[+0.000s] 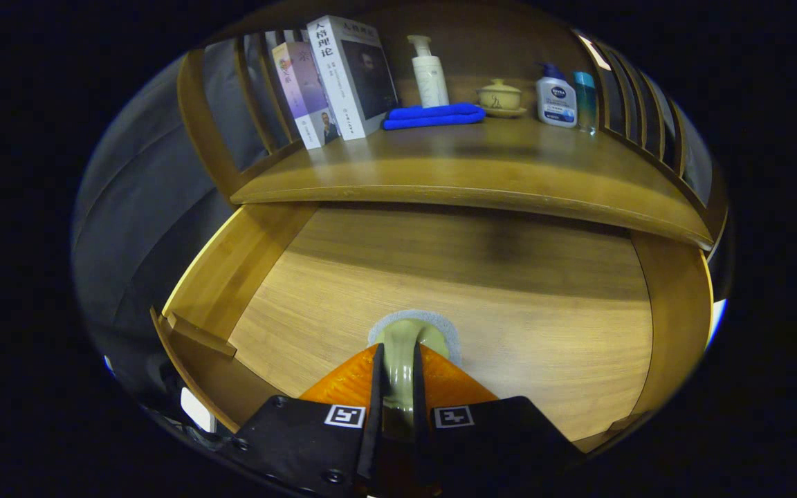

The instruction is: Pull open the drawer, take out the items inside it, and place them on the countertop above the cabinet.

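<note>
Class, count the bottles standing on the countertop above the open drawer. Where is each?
3. A white pump bottle behind the blue cloth; a blue-capped pump bottle right of the lidded cup; a teal bottle beside it. Others may hide behind the books.

The wooden drawer [440, 290] is standing pulled wide open below the surface [468, 173], its pale floor showing bare apart from one item. That item [402, 360], a pale greenish piece with a rounded grey rim at its far end, is sitting between the fingers of the tool [398, 377], which are pressing on it from both sides, over the drawer's near middle.
</note>
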